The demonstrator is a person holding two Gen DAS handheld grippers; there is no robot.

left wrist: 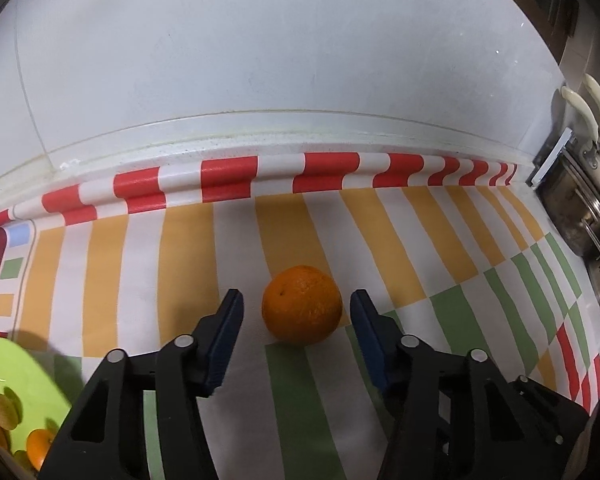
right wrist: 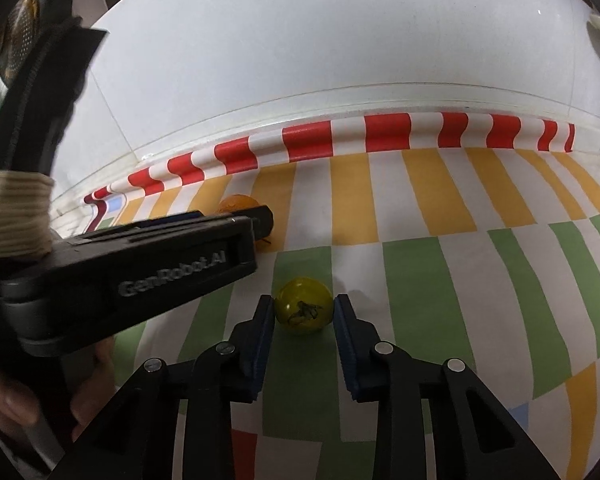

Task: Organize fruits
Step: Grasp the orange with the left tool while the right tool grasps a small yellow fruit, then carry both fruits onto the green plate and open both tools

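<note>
An orange (left wrist: 302,304) sits on the striped tablecloth between the open fingers of my left gripper (left wrist: 296,304); the pads stand a little off each side of it. In the right wrist view my right gripper (right wrist: 304,306) has both pads against a small yellow-green fruit (right wrist: 303,305) that rests on the cloth. The left gripper's body (right wrist: 140,268) crosses that view at left, with the orange (right wrist: 238,203) partly hidden behind its tip. A lime green plate (left wrist: 8,364) at lower left holds several small fruits.
The striped cloth (left wrist: 180,248) runs up to a white tiled wall (left wrist: 260,60). Steel pots with pale handles (left wrist: 588,208) stand at the far right. A metal colander (right wrist: 20,32) hangs at upper left in the right wrist view.
</note>
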